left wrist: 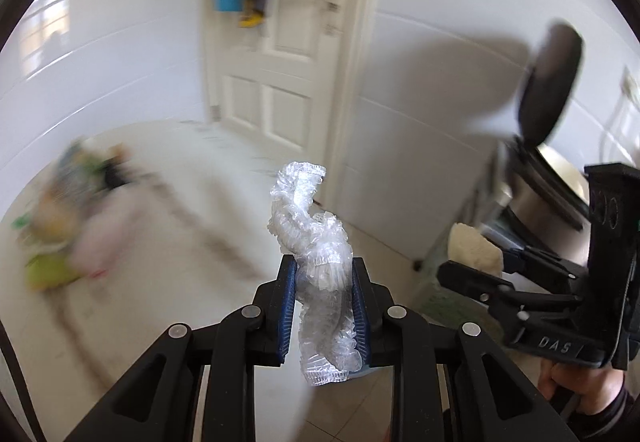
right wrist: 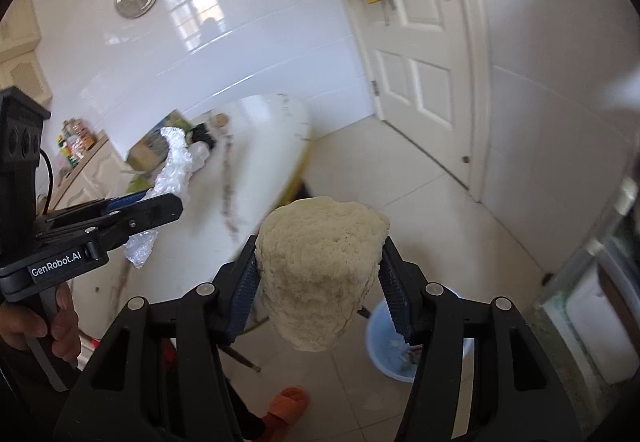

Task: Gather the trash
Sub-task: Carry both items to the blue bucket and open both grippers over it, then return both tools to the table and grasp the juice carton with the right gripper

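My left gripper point(left wrist: 323, 274) is shut on a crumpled clear plastic wrap point(left wrist: 316, 242) that sticks up and hangs down between the blue pads. It also shows in the right wrist view point(right wrist: 136, 202) with the plastic wrap point(right wrist: 172, 166) over the white table point(right wrist: 264, 162). My right gripper point(right wrist: 320, 266) is shut on a pale, crumbly lump of bread point(right wrist: 320, 266). In the left wrist view the right gripper point(left wrist: 476, 274) is at the right with the bread point(left wrist: 474, 246). A light blue bin point(right wrist: 392, 346) stands on the floor below the right gripper.
A blurred pile of packets and bags point(left wrist: 68, 218) lies on the table's far end. A white door point(right wrist: 424, 42) is behind. An orange slipper point(right wrist: 286, 408) lies on the tiled floor. A black-lidded metal pot point(left wrist: 548, 146) and a cabinet point(right wrist: 592, 282) are at the right.
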`<action>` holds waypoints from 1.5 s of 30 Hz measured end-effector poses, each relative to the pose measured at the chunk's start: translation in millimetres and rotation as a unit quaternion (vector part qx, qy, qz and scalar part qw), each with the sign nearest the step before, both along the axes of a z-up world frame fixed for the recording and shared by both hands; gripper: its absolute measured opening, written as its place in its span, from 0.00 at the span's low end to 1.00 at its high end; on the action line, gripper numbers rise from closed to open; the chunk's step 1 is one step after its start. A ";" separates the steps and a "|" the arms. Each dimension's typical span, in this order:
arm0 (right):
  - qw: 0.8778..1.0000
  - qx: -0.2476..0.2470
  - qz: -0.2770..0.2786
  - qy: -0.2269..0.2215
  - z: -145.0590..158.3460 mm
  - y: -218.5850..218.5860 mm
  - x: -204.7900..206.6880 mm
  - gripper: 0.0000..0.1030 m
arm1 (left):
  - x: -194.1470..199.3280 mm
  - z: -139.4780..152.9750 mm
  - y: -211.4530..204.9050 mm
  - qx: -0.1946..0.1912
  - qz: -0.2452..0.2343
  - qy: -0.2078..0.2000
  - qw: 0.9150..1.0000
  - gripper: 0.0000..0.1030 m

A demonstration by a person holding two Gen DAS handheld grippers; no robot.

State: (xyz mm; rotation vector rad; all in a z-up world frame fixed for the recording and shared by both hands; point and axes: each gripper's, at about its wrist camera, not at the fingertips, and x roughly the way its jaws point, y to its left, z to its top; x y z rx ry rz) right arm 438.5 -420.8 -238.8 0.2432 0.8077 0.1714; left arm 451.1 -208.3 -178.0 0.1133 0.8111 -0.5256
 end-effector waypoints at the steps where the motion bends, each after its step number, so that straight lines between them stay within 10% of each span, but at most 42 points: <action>1: 1.000 -0.003 -0.012 0.003 -1.3 -11.3 -3.9 0.52 | 2.8 -4.7 -15.0 0.004 -0.014 0.004 1.000 0.22; 9: 0.996 -0.007 -0.073 0.049 -38.1 -74.9 -15.7 0.52 | 47.0 -60.9 -104.8 0.046 -0.071 0.058 0.995 0.28; 15: 0.994 0.009 -0.081 0.078 -70.8 -89.1 -1.8 0.52 | 73.0 -77.6 -114.7 0.050 -0.052 0.067 0.995 0.72; 25: 0.992 0.016 -0.088 0.086 -95.5 -78.5 27.7 0.69 | 64.6 -61.6 -100.3 0.056 -0.016 0.028 0.998 0.79; 45: 0.999 -0.037 -0.008 -0.025 41.0 51.7 14.7 0.83 | -63.9 32.7 101.0 -0.021 0.078 -0.052 0.995 0.90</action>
